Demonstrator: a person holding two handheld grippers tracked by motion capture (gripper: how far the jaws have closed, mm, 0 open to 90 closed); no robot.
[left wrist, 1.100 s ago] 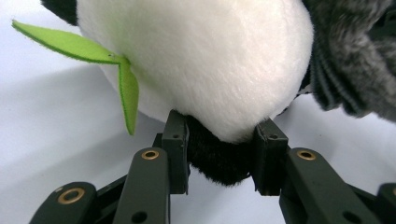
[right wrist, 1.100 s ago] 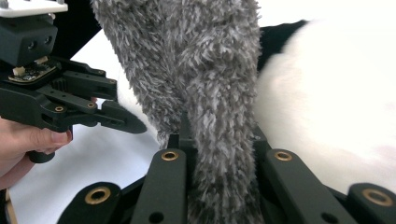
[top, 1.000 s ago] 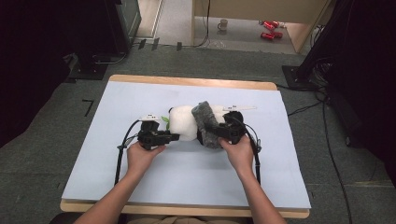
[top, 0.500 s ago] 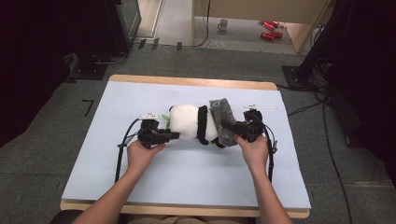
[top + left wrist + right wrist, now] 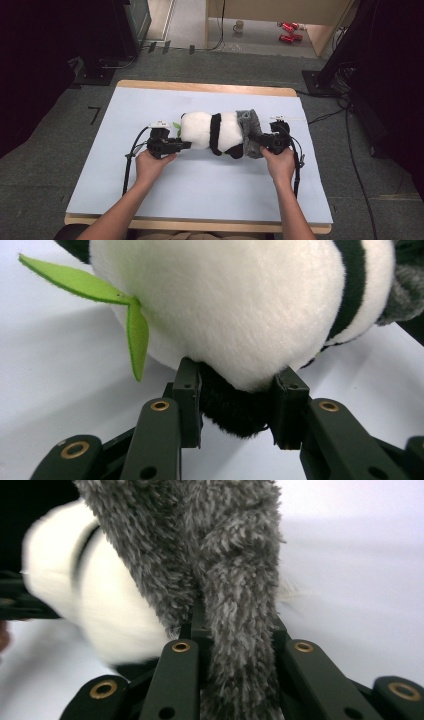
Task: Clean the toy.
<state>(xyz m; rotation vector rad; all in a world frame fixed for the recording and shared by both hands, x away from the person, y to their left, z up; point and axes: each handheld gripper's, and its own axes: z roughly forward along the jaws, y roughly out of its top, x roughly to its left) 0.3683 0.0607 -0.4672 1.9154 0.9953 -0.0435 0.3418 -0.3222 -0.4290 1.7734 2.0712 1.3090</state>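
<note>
A table [image 5: 200, 195] covered with a pale blue sheet is seen from the high view, and a plush panda [image 5: 212, 131] is laid on its side near the middle of it. The panda is stretched between the two grippers, which are held level at its two ends. A grey furry cloth [image 5: 250, 131] is wrapped at the end of the panda nearest the right gripper [image 5: 264, 142]. A thick fold of this cloth [image 5: 235, 630] is clamped between the jaws of the right gripper [image 5: 235, 640], as is shown in the right gripper view, with the white body [image 5: 100, 605] just behind it. At the other end, the left gripper [image 5: 186, 145] is placed against the white head. In the left gripper view, a black plush part [image 5: 235, 410] under the white fur [image 5: 225, 305] is pinched by the jaws of the left gripper [image 5: 237, 407], which are closed narrowly on it. A small green felt leaf [image 5: 127, 315] is attached to the head, just beside the left jaw but apart from it.
</note>
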